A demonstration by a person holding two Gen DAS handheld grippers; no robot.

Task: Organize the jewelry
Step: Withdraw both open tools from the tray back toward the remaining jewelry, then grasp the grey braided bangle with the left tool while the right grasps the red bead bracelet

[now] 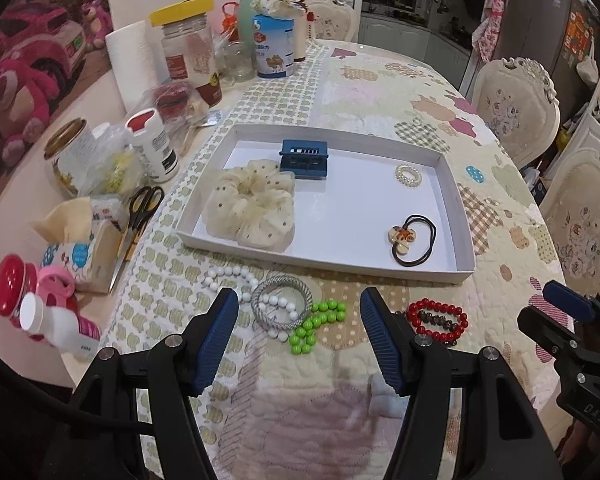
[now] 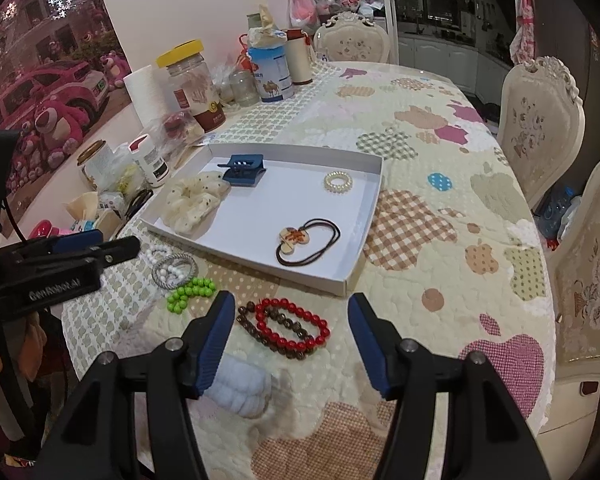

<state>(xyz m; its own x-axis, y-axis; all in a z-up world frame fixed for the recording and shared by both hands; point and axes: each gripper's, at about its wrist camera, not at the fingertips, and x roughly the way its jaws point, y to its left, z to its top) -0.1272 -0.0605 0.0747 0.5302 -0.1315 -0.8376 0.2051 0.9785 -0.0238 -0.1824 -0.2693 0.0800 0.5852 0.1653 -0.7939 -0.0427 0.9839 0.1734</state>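
Observation:
A white tray [image 1: 456, 200] [image 2: 364, 236] holds a cream scrunchie [image 1: 252, 204], a blue hair clip [image 1: 303, 159], a pearl ring band [image 1: 407, 175] and a black hair tie with a charm [image 1: 414, 242]. In front of it on the cloth lie a white bead string [image 1: 236, 276], a silver bangle [image 1: 282, 307], a green bead bracelet [image 1: 318, 320], and a red [image 2: 296, 322] and a brown bead bracelet [image 2: 260, 332]. My left gripper [image 1: 298, 316] is open above the bangle and green beads. My right gripper [image 2: 292, 324] is open over the red bracelet. A white scrunchie [image 2: 240, 388] lies under it.
Jars, bottles, a paper roll [image 1: 134, 64], a tissue pack [image 1: 80, 246] and scissors [image 1: 138, 216] crowd the table's left side. Chairs [image 2: 540, 128] stand at the right edge. The patchwork cloth [image 2: 440, 200] covers the table.

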